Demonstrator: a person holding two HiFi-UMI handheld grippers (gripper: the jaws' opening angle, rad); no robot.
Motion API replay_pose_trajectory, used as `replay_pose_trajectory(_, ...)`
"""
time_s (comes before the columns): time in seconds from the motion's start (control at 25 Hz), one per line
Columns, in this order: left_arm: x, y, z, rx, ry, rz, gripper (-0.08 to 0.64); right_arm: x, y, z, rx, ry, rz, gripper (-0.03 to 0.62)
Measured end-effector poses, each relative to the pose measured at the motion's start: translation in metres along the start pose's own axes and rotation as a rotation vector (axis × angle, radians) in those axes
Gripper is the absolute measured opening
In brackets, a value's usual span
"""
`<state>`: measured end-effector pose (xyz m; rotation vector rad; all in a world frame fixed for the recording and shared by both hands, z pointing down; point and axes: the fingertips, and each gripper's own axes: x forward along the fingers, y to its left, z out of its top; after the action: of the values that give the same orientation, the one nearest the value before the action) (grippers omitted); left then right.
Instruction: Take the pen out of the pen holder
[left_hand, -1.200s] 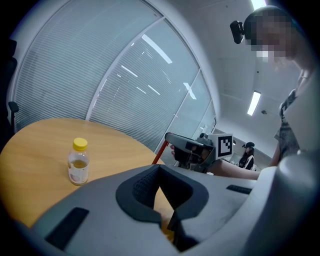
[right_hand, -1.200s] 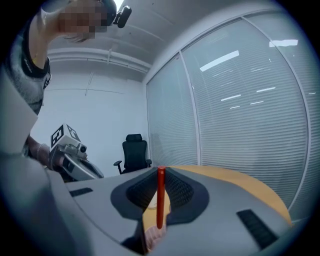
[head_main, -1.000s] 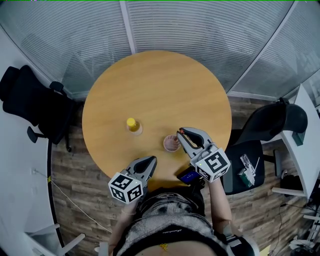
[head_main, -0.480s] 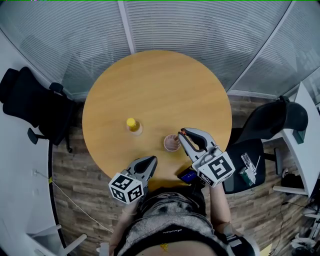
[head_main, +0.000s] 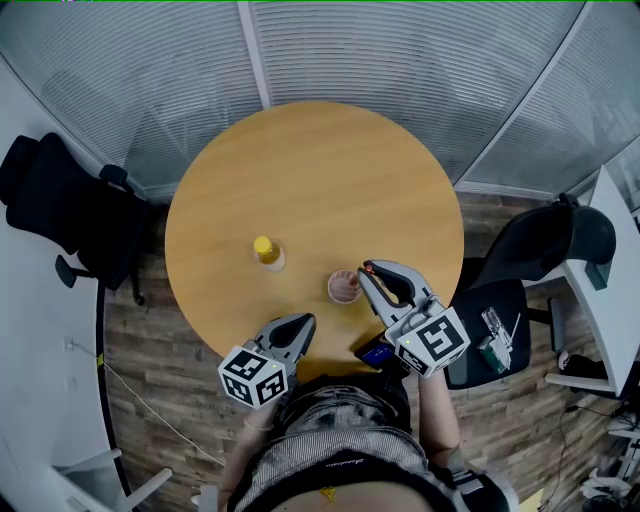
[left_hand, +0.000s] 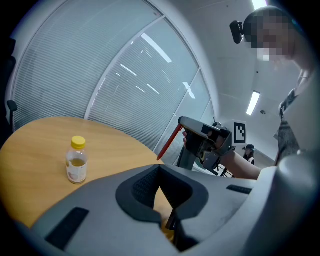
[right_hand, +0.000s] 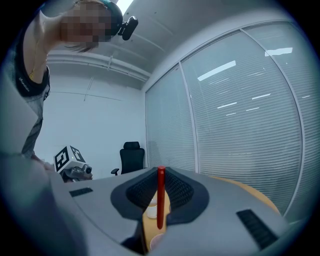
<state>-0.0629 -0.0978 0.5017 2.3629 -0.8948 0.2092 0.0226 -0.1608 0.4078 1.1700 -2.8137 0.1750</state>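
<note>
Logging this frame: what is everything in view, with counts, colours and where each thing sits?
table: 1, light wood, round, middle of the room.
bottle: 1, clear with a yellow cap, standing on the table, left of the pen holder.
pen holder: 1, pinkish cup, on the table near its front edge.
pen: 1, red, clamped in the right claw.
office chairs: 2, black, one left of the table, one right.
blinds: grey, on the curved glass wall behind the table.
left claw: 1, grey, shut, empty, at the table's near edge.
right claw: 1, grey, shut on the pen, beside the pen holder.
</note>
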Motion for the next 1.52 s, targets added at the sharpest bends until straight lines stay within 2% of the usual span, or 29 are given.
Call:
replay_pose_trajectory(0.64,0.003,-0.009,0.0,-0.002,0.003,-0.023,0.003,-0.001,0.003,-0.002,-0.013,0.021,0.019,0.057)
replay_pose_trajectory(1.52,0.003,-0.001,-0.002,-0.013,0.006,-0.011,0.003,0.008,0.002,-0.01,-0.015,0.04,0.027,0.055)
